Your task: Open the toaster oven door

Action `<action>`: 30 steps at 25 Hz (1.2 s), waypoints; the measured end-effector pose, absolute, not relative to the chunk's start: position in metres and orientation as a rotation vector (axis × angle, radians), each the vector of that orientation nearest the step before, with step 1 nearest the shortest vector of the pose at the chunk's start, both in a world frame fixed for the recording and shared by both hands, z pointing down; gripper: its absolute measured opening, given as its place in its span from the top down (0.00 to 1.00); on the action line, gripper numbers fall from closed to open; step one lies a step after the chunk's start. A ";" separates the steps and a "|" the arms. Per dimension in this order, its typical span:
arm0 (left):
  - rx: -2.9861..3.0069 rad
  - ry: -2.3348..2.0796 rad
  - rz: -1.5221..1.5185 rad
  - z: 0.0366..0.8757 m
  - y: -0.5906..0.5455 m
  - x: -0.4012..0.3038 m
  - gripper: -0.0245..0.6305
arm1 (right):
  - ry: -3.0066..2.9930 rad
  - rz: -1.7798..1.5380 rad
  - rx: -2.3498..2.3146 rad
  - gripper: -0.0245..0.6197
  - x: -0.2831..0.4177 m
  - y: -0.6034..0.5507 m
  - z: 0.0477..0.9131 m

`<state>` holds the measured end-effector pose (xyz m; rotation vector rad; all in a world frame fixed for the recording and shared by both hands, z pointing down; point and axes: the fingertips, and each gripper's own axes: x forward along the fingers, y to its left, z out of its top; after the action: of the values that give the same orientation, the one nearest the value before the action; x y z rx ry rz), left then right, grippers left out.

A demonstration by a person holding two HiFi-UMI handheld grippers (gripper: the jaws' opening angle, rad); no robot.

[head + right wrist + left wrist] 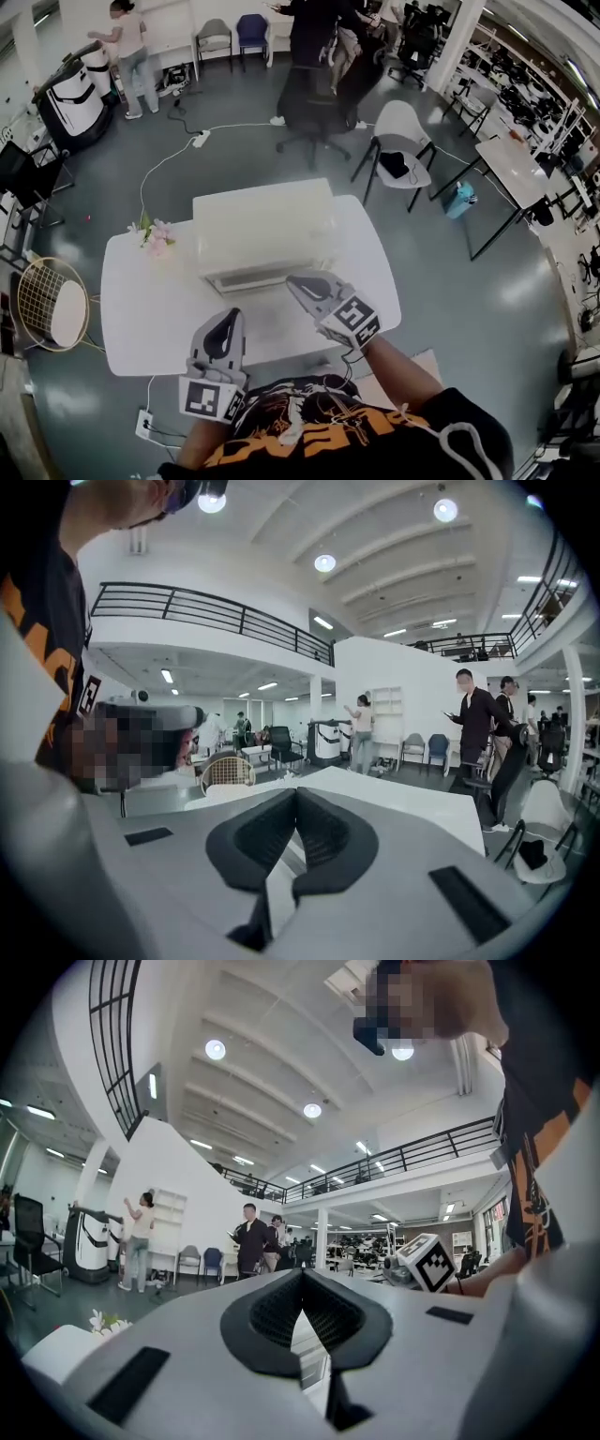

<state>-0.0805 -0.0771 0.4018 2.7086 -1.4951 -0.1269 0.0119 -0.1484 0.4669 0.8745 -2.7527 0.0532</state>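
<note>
The toaster oven (262, 225) is a pale, washed-out white box in the middle of the white table (141, 300), its front face (251, 278) turned toward me. My right gripper (296, 282) is just in front of that face at its right end, jaws together with nothing between them. My left gripper (229, 317) hangs lower and further left, above the table's near part and apart from the oven. In the left gripper view the black pads (281, 1312) meet at the tip. The pads (323, 841) in the right gripper view meet too. The door handle is not discernible.
A small bunch of pink flowers (153, 234) lies on the table's far left. A round wire basket (52, 305) stands on the floor at left, a power strip (145, 424) beneath the near table corner. A white chair (398, 141) and people stand beyond.
</note>
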 end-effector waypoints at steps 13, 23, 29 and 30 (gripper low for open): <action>2.655 -1.531 -0.059 0.419 -0.077 -0.089 0.93 | -2.205 -0.109 0.461 0.88 0.027 -0.182 0.586; 2.615 -1.575 -0.052 0.428 -0.068 -0.104 0.93 | -1.941 -0.299 0.314 0.85 0.038 -0.193 0.621; 2.609 -1.562 -0.046 0.434 -0.060 -0.102 0.93 | -1.839 -0.299 0.240 0.81 0.050 -0.188 0.633; 2.607 -1.566 -0.044 0.434 -0.060 -0.104 0.93 | -1.830 -0.305 0.232 0.81 0.049 -0.188 0.634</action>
<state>-0.1037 -0.0601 0.4344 2.6074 -1.5655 -0.0443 0.0490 -0.1880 0.6345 0.2318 -1.8300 -0.3050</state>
